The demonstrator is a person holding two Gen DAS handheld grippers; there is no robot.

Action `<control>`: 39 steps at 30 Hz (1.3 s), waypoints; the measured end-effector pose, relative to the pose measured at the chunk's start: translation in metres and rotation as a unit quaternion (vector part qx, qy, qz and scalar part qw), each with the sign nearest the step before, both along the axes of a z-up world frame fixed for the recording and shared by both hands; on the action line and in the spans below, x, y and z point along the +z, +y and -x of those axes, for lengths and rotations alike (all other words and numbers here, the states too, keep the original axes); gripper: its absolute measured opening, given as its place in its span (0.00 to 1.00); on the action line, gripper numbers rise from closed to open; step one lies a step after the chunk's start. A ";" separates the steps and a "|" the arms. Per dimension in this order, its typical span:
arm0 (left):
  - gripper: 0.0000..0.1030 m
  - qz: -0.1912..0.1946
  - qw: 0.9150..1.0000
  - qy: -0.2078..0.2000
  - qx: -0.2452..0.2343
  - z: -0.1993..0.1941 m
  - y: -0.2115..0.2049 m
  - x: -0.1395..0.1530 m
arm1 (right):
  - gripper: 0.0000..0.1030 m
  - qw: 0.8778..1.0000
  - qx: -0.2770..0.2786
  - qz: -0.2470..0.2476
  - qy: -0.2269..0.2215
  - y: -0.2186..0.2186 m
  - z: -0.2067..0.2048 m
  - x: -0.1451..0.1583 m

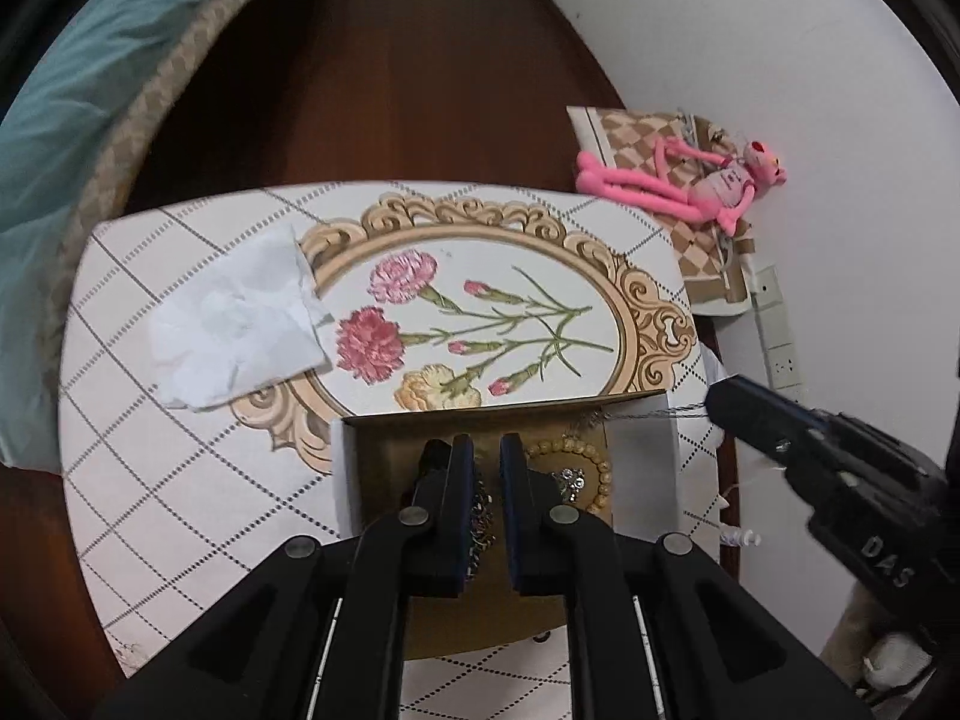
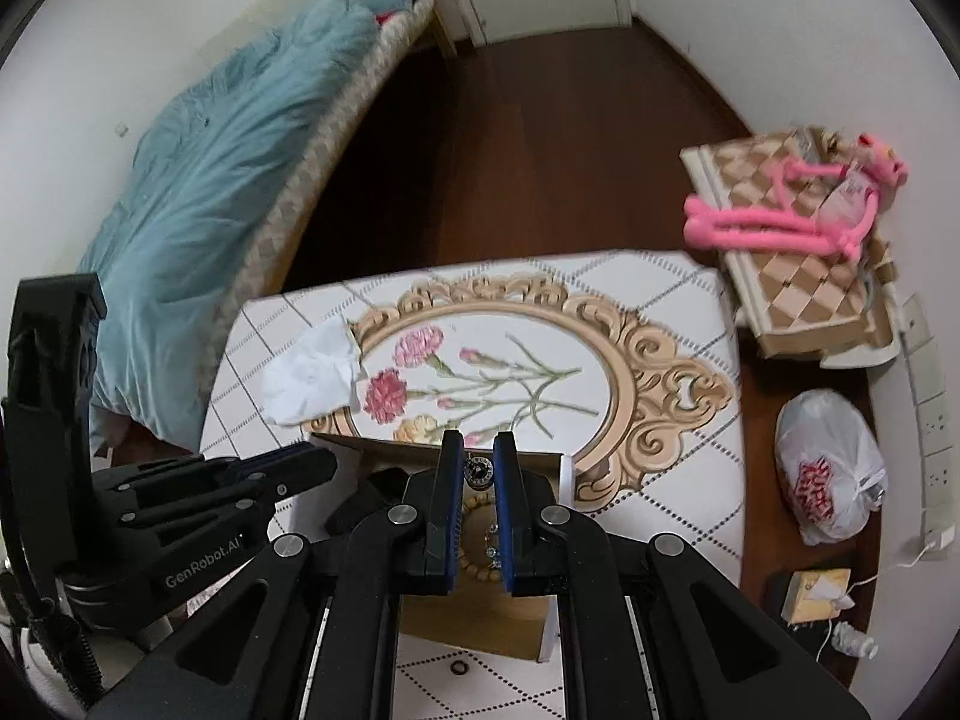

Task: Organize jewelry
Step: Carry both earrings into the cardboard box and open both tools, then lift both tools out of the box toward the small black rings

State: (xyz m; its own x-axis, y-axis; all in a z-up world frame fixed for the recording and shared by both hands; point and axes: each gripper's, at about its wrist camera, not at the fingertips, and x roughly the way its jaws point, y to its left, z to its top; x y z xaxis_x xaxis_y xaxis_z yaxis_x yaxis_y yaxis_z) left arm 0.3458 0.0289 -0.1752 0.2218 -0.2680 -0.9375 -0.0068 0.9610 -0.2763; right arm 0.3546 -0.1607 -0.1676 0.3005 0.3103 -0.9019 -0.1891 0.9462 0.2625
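A small open box (image 1: 642,450) with a brown inside stands on the flowered table (image 1: 180,510). In it lie a wooden bead bracelet (image 1: 591,468), a sparkly piece (image 1: 570,483) and a metal chain (image 1: 480,516). My left gripper (image 1: 486,450) hovers over the box, jaws narrowly apart, with nothing clearly held. My right gripper (image 2: 478,450) is shut on a small round dark pendant (image 2: 479,471) above the box (image 2: 540,630); its thin chain (image 1: 648,417) stretches from the box's corner to the right gripper (image 1: 717,399). The bead bracelet (image 2: 474,540) lies below. The left gripper (image 2: 324,462) is at the box's left side.
A crumpled white tissue (image 1: 234,324) lies at the table's left. A small dark ring (image 2: 459,668) lies on the table in front of the box. A bed with a teal blanket (image 2: 198,192) is left; a pink plush toy (image 2: 798,216) on a checkered box and a plastic bag (image 2: 831,468) are right.
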 end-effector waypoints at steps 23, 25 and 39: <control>0.98 -0.142 0.981 -0.109 0.074 0.054 0.026 0.035 | 0.95 0.991 -0.022 0.134 0.009 -0.002 0.036 -0.016; 0.98 -0.147 0.980 -0.110 0.073 0.061 0.023 0.032 | 0.97 0.988 -0.026 0.152 0.006 -0.002 0.047 -0.021; 0.98 -0.148 0.973 -0.149 0.092 0.114 0.010 0.056 | 0.97 0.984 -0.051 0.168 -0.036 -0.011 0.097 0.002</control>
